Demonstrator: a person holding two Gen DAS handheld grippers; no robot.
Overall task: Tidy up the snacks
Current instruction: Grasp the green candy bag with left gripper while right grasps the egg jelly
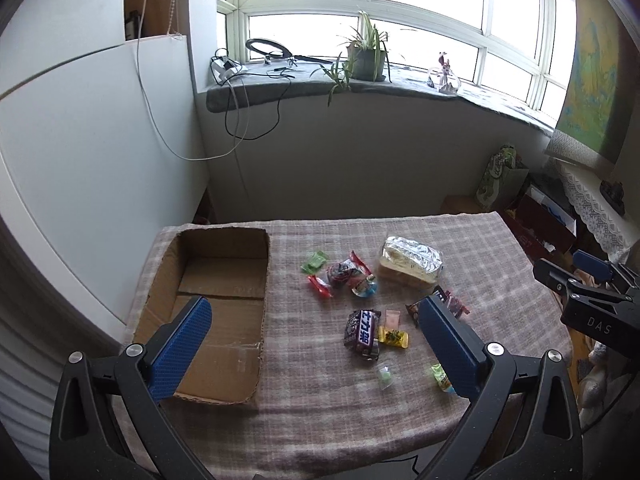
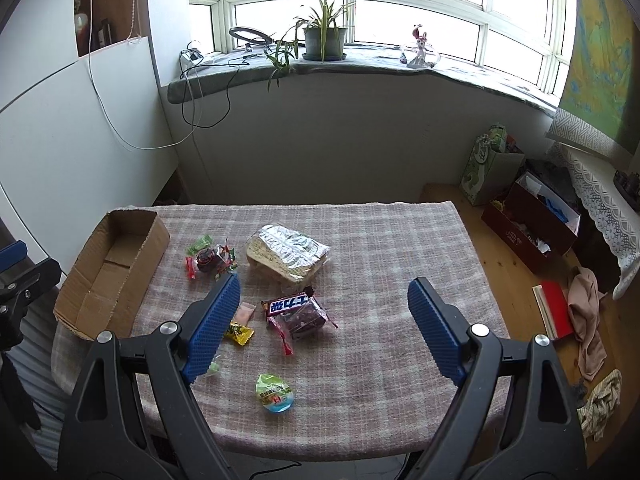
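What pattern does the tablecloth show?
Pinkish-grey plaid tablecloth, clearest in the right wrist view.

Cardboard box (image 2: 108, 268) at table (image 2: 380, 240) left edge; snacks (image 2: 294, 312) scattered right of it, mid-table.

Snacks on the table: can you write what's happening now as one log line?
left tool: open, empty | right tool: open, empty | snacks: loose on tablecloth | cardboard box: nothing inside

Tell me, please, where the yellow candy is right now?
In both views the yellow candy lies on the tablecloth, beside the purple chocolate bar.
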